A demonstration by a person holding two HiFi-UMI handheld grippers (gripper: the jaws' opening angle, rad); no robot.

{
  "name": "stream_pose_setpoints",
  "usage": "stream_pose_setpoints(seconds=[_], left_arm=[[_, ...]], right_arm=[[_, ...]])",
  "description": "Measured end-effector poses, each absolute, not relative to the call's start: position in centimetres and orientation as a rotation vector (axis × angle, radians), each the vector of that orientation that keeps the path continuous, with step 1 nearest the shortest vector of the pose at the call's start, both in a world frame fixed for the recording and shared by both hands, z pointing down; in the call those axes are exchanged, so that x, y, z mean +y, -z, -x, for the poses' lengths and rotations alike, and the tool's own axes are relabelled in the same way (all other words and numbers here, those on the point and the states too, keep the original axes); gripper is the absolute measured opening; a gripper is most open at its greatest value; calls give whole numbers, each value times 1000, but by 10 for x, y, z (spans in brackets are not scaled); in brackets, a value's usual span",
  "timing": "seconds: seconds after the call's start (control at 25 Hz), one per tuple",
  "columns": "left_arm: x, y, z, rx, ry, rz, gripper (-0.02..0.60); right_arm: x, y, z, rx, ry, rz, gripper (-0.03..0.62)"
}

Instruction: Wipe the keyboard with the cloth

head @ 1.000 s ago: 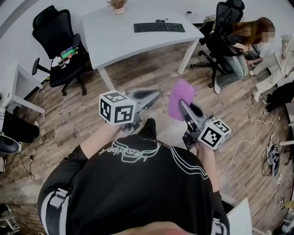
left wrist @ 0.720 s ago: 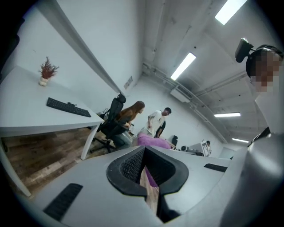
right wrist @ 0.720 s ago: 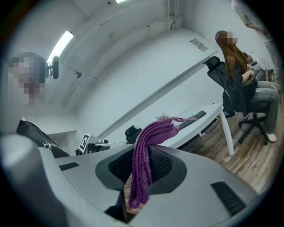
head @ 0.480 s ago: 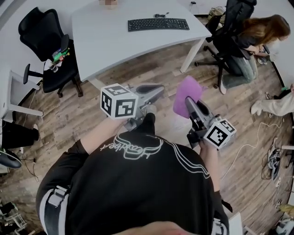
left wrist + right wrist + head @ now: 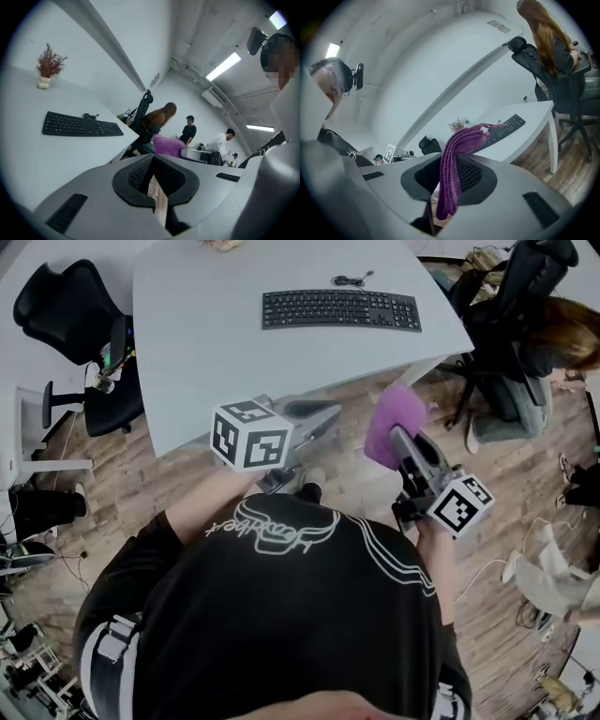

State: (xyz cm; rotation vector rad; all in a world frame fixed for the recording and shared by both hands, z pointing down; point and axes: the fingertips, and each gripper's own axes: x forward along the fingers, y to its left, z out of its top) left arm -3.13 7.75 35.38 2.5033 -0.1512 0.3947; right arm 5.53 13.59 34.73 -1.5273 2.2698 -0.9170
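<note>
Overhead, a white desk [image 5: 206, 352] fills the 12 o'clock area. A black keyboard [image 5: 340, 309] lies flat on it toward the far edge, well apart from both tools. The left gripper [image 5: 323, 416] hovers at the desk's near edge, its jaws nearly together on nothing, probably kept free to steady things. The right gripper [image 5: 403, 439], at 2 o'clock, pinches a purple cloth [image 5: 394, 418]. The cloth is ribbed and knitted, bunched and drooping over the jaws, likely being brought to the keyboard; wiping has not yet begun.
</note>
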Motion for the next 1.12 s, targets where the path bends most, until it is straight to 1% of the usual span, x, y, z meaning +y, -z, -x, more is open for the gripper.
stream_pose_setpoints(seconds=[0.16, 0.36, 0.52, 0.84, 1.0, 1.12], left_arm=[[25, -358, 6, -178, -390, -2500, 5], [5, -382, -24, -205, -424, -2439, 5], [-20, -397, -37, -276, -444, -2392, 5], [-89, -398, -96, -506, -426, -2355, 5], [-112, -401, -105, -616, -390, -2307, 5], [-137, -406, -97, -673, -362, -2273, 5]], right_arm=[[82, -347, -78, 2269, 925, 1506, 52], [52, -357, -101, 2314, 940, 1446, 52], [23, -380, -118, 2345, 1027, 1383, 52], [-64, -380, -186, 2501, 1075, 1223, 52], [-99, -385, -197, 2563, 1121, 1134, 52], [-131, -390, -190, 2592, 1158, 1082, 52]])
